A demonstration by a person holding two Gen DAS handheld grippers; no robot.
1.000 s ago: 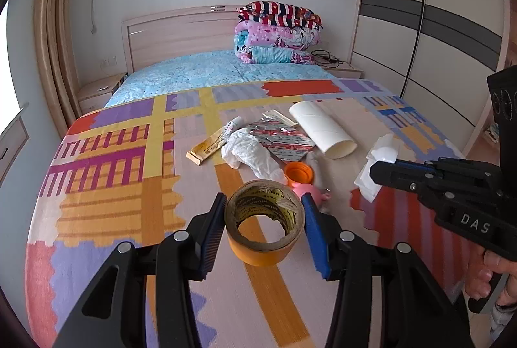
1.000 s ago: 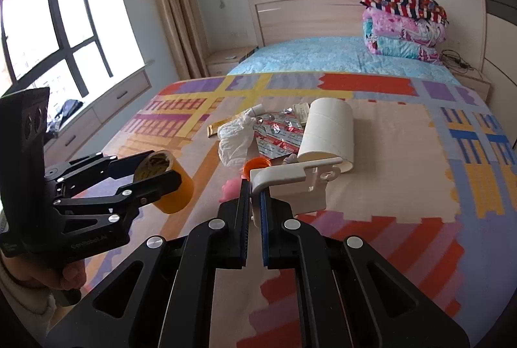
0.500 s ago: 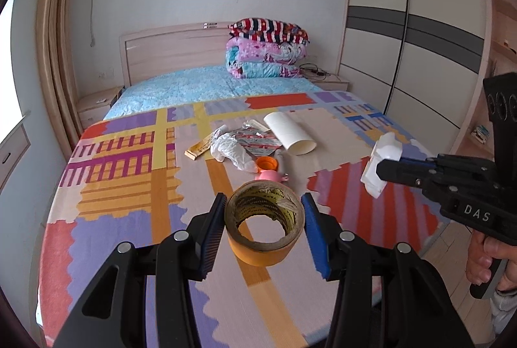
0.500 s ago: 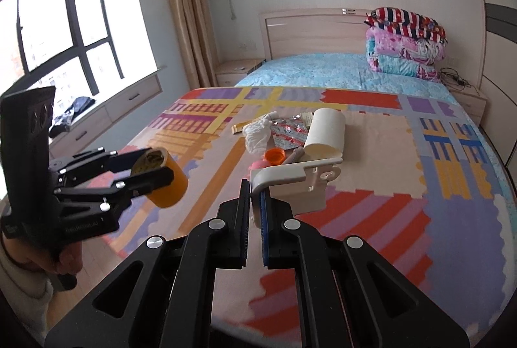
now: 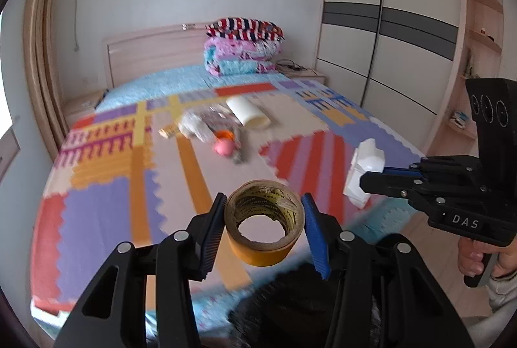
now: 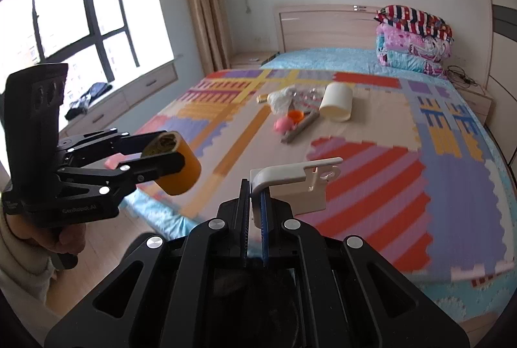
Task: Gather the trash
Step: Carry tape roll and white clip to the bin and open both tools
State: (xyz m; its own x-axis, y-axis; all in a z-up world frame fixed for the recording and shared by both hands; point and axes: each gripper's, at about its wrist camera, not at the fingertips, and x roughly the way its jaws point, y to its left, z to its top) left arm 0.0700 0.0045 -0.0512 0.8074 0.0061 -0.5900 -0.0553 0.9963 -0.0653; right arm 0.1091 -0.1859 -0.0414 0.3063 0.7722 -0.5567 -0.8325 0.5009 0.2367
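- The left gripper (image 5: 263,215) hangs over the foot edge of the bed (image 5: 106,196), its fingers (image 5: 213,228) clamped on either side of a roll of brown tape (image 5: 264,220).
- The tape roll is gripped by its flat sides, hollow core facing the camera, orange outer band underneath; in the right wrist view the same roll (image 6: 176,162) sits in the air off the bed's near corner.
- Over to the right gripper (image 6: 255,202): fingers drawn narrow, pinching the bottom edge of a white plastic piece (image 6: 295,185) that stands up above them.
- From the left wrist view that white piece (image 5: 365,172) shows at the tip of the right gripper (image 5: 371,178), held over the right-hand edge of the bed.
- Both items are off the mattress, clear of the colourful foam mat (image 6: 371,173) that covers the bed.
- Back on the mat, the remaining clutter sits in a group well apart from both grippers: a white cylinder (image 6: 336,101) on its side, an orange cap (image 6: 295,115), a pink object (image 6: 282,124), a crumpled white bag (image 6: 279,97) and some foil packaging, blurred.
- Folded blankets (image 6: 412,38) are stacked at the headboard.
- A dark shape (image 5: 290,302) sits below the left gripper; what it is cannot be told.
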